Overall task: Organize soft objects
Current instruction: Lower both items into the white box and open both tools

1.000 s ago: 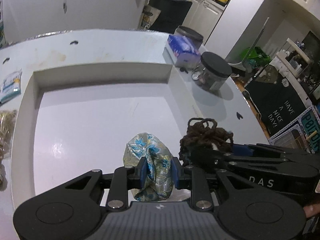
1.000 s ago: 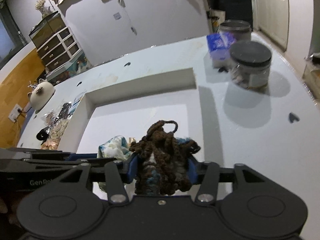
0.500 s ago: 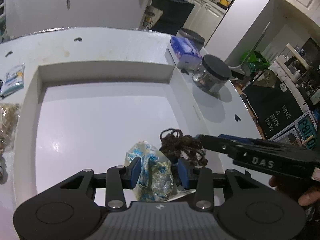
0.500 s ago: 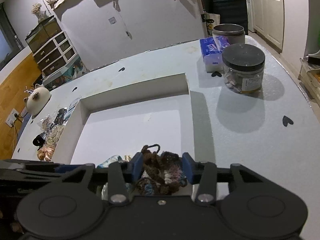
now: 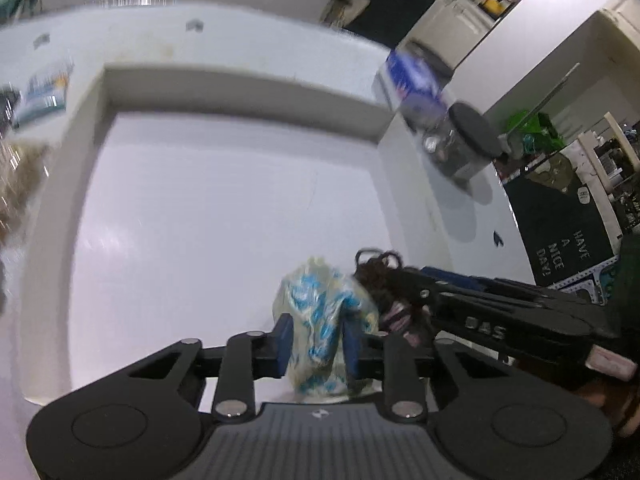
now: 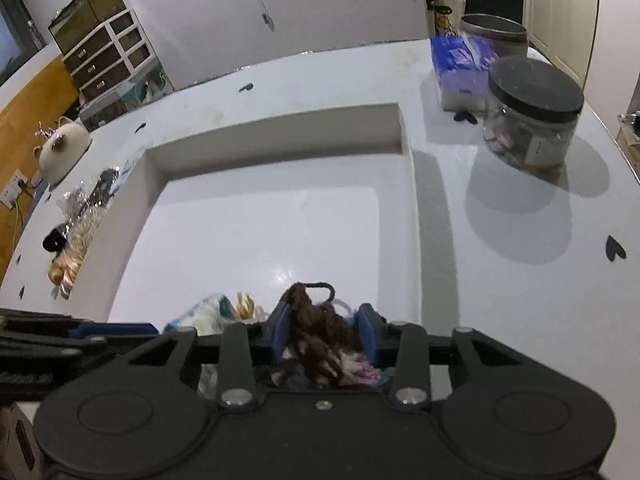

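My left gripper (image 5: 316, 338) is shut on a blue-and-cream floral fabric scrunchie (image 5: 320, 300) over the near edge of the white tray (image 5: 248, 80). My right gripper (image 6: 324, 334) is shut on a brown yarn scrunchie (image 6: 320, 320) just to its right, also over the tray's near edge. In the left wrist view the brown scrunchie (image 5: 384, 276) and the right gripper's body (image 5: 500, 312) lie right beside the floral one. In the right wrist view the floral scrunchie (image 6: 208, 316) shows at the left.
A dark-lidded glass jar (image 6: 532, 120), a blue tissue pack (image 6: 460, 68) and a grey tin (image 6: 492, 28) stand on the table right of the tray. Loose hair ties and ribbons (image 6: 76, 240) and a white pot (image 6: 64, 152) lie left of it.
Both grippers opened around half a second ago and have closed again on their scrunchies. The left view is blurred by motion and has tilted.
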`<state>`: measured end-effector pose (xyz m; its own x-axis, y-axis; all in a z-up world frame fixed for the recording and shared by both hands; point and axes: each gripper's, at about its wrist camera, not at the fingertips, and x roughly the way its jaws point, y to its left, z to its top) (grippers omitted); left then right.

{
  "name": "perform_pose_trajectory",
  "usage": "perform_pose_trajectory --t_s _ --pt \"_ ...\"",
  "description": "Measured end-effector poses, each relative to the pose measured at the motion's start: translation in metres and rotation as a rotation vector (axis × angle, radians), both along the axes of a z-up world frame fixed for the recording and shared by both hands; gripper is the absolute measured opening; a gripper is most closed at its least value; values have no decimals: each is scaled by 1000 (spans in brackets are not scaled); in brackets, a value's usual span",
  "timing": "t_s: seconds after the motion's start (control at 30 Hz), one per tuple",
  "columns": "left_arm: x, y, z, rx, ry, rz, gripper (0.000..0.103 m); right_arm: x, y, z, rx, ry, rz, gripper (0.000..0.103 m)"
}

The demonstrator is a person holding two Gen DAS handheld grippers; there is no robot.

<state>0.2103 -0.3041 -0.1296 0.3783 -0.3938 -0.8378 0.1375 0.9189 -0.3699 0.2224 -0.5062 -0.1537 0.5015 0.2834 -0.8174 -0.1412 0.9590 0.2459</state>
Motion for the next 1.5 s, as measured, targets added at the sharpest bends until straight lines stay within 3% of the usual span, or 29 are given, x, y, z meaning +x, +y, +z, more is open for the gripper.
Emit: perform_pose_trajectory --t_s 0.13,0.37,0.53,0.8,0.97,1.17,1.27,1.5 --pt "6 -4 -18 -31 81 -14 21 -10 -5 1 -29 9 4 38" --pt "9 -22 -24 -8 88 -75 22 -25 -10 9 -38 -6 -4 39" --pt "3 -25 -16 21 43 -87 26 -38 -17 21 -15 -44 -28 39" --pt "-18 -22 8 81 -74 -85 45 -61 -26 41 -17 -97 -59 43" --pt "-30 -17 19 102 -124 -70 75 -73 -29 46 -30 -114 -77 57" --pt "-45 -10 30 123 -179 -44 93 -88 -29 52 -42 -139 -81 68" --pt "-53 -7 32 136 -191 -33 99 -94 -28 54 -64 -151 -84 78" --pt "-68 6 37 154 -207 3 103 -106 -28 59 -96 -178 -106 98"
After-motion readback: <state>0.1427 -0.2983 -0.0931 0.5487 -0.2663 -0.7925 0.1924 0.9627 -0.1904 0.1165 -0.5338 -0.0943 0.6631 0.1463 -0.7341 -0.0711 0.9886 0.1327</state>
